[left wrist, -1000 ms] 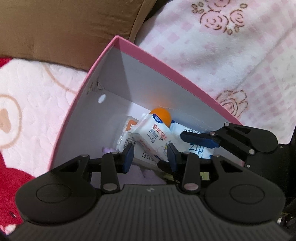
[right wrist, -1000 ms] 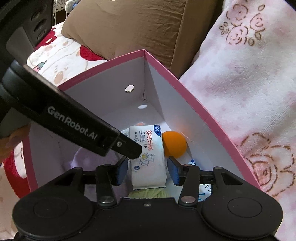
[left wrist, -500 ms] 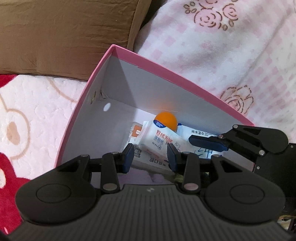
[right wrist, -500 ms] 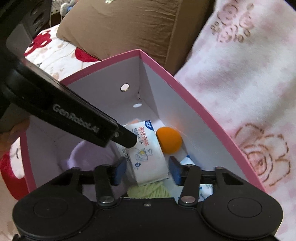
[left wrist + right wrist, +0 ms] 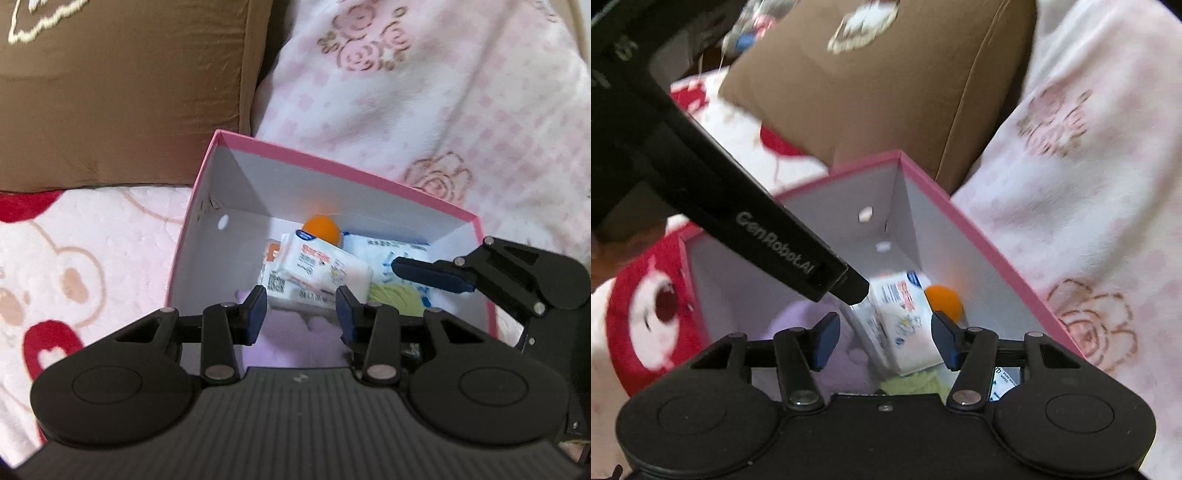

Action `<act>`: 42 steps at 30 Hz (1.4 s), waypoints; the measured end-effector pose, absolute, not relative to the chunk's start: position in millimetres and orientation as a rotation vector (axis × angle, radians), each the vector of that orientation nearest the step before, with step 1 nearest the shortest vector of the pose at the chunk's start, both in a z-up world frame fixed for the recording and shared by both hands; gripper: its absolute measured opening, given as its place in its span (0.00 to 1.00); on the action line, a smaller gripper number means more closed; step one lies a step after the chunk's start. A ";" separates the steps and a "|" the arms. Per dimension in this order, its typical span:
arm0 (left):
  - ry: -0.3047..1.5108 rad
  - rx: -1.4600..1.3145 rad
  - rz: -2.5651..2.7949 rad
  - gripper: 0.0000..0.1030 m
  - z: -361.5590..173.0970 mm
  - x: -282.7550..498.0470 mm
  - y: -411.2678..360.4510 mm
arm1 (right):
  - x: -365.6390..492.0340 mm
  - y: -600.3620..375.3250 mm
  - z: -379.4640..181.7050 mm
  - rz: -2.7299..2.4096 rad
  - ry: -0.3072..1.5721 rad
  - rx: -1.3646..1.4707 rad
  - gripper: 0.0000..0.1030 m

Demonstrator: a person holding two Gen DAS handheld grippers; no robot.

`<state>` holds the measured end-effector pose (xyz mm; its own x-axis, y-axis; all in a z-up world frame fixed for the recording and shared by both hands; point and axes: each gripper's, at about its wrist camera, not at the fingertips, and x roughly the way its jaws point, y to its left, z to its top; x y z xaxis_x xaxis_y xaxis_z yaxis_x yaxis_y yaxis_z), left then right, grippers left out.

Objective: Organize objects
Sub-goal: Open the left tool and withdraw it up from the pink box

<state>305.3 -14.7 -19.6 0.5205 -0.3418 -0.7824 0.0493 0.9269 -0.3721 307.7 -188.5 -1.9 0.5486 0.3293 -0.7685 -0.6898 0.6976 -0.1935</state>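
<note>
Box (image 5: 369,177): pink, white inside, open top, on a bed beside a brown cushion (image 5: 122,92) and a pink blanket (image 5: 443,110).
Contents: wipes pack (image 5: 325,264) leaning on an orange ball (image 5: 321,229); a purple cloth (image 5: 295,343) and green yarn (image 5: 395,299) nearer the cameras.
Left gripper (image 5: 301,310): over the box, jaws apart, just opened a little, nothing between them.
Right gripper (image 5: 884,339): jaws just widened, parted either side of the pack, pads clear of it.
</note>
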 end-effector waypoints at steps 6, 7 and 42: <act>0.983 -0.276 -0.239 0.38 14.1 275.0 -8.8 | 265.8 -190.2 23.0 0.592 0.716 -0.400 0.58; 0.979 -0.274 -0.240 0.38 18.4 269.1 -8.2 | 260.7 -189.8 27.6 0.572 0.704 -0.391 0.58; 0.960 -0.217 -0.238 0.51 76.6 120.4 20.8 | 108.4 -199.4 105.1 0.236 0.727 -0.003 0.68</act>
<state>120.4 20.8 76.6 0.5514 -0.2943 -0.7806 0.1036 0.9526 -0.2860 108.4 -199.4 105.1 0.7221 0.2127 -0.6583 -0.2149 0.9735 0.0788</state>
